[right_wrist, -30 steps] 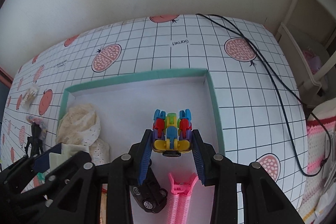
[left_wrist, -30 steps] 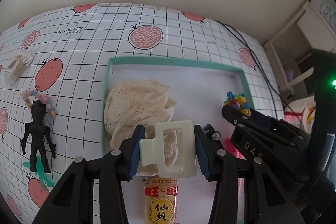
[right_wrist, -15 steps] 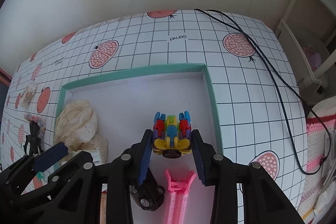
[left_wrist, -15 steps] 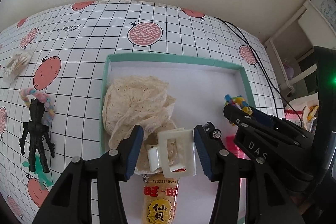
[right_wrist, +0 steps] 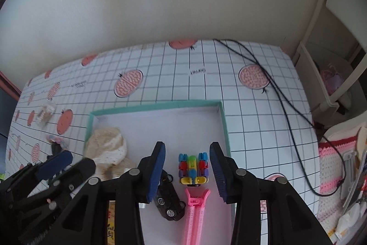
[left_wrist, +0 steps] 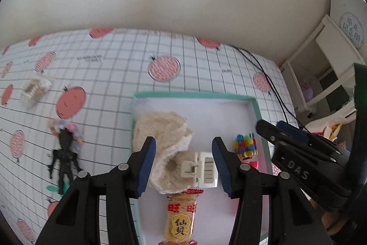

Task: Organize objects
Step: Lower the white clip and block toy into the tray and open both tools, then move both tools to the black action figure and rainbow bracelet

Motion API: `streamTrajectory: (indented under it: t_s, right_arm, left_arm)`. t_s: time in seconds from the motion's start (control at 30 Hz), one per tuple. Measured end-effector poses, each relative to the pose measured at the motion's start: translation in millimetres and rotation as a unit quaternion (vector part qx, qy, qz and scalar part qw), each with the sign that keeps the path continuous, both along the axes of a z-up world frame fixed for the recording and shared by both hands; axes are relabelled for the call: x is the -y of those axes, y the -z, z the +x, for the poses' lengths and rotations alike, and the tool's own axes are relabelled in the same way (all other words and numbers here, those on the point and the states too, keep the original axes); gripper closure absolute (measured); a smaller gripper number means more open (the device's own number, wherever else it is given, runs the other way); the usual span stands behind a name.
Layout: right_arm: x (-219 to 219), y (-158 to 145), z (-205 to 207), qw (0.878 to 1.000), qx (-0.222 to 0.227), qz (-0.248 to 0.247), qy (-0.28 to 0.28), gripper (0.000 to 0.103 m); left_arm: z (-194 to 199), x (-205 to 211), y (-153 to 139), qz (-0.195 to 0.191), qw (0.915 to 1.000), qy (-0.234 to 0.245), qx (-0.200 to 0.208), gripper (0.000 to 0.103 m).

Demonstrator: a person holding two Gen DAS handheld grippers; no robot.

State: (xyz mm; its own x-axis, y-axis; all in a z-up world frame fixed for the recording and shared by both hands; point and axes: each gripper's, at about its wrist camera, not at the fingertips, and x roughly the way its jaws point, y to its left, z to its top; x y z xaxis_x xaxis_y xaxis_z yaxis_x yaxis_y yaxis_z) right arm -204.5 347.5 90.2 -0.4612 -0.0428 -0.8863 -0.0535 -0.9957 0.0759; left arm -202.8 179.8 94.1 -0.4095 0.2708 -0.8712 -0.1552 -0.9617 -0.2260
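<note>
Fingers of the left gripper (left_wrist: 183,163) are standing apart over the teal-rimmed white tray (left_wrist: 195,95), the cream plastic hair claw (left_wrist: 201,168) lying loose between them (nearer three o'clock). The right gripper (right_wrist: 187,168) is opening, the multicoloured block toy (right_wrist: 193,168) resting untouched between its fingers.

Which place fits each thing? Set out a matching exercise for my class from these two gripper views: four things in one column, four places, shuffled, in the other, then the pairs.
Things
1. white hair clip
2. black figure
3. block toy
4. black cable

Places
A. on the tablecloth, left of the tray
B. in the tray, between the right gripper's open fingers
C. on the tablecloth, right of the tray
D. on the cream lace cloth

Pairs: 1-D, 2-A, 3-B, 4-C
</note>
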Motion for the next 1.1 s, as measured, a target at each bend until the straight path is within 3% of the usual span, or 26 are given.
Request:
streamTrajectory:
  t_s: [0.2, 0.3, 0.4, 0.5, 0.6, 0.73, 0.87, 0.93, 1.1]
  right_arm:
    - [4.5, -18.7, 7.3, 1.0, -0.01, 0.007, -0.007, 0.058]
    - [7.7, -25.8, 10.0, 1.0, -0.015, 0.009, -0.012, 0.05]
    - [11.3, -30.8, 12.6, 1.0, -0.018, 0.014, -0.02, 0.04]
    - [14.3, -35.1, 14.5, 0.999, -0.023, 0.02, -0.021, 0.033]
    - [17.4, -37.1, 15.6, 0.999, -0.026, 0.02, -0.027, 0.026]
    - [21.0, -37.9, 16.5, 0.999, -0.028, 0.02, -0.034, 0.019]
    - [21.3, -38.2, 16.2, 0.999, -0.031, 0.018, -0.035, 0.003]
    - [21.2, -38.7, 15.9, 0.999, -0.033, 0.018, -0.036, 0.0]
    - [21.6, -38.2, 15.8, 0.999, -0.034, 0.018, -0.036, 0.0]
  left_arm:
    - [-2.8, 16.9, -19.2, -0.016, 0.9992, -0.022, -0.028, 0.046]
    - [-3.6, 27.0, -25.2, -0.023, 0.9985, -0.036, -0.036, 0.045]
    - [-4.9, 36.1, -30.7, -0.032, 0.9973, -0.047, -0.046, 0.032]
    - [-5.2, 44.5, -35.5, -0.035, 0.9961, -0.057, -0.057, 0.03]
    - [-7.0, 50.8, -37.5, -0.041, 0.9946, -0.071, -0.064, 0.014]
    - [-7.4, 57.8, -40.4, -0.042, 0.9929, -0.083, -0.073, 0.008]
    - [-7.5, 61.2, -42.2, -0.049, 0.9913, -0.09, -0.082, 0.007]
    - [-8.4, 62.7, -43.3, -0.053, 0.9907, -0.093, -0.084, 0.0]
    - [-7.4, 65.9, -45.0, -0.055, 0.9895, -0.099, -0.09, 0.0]
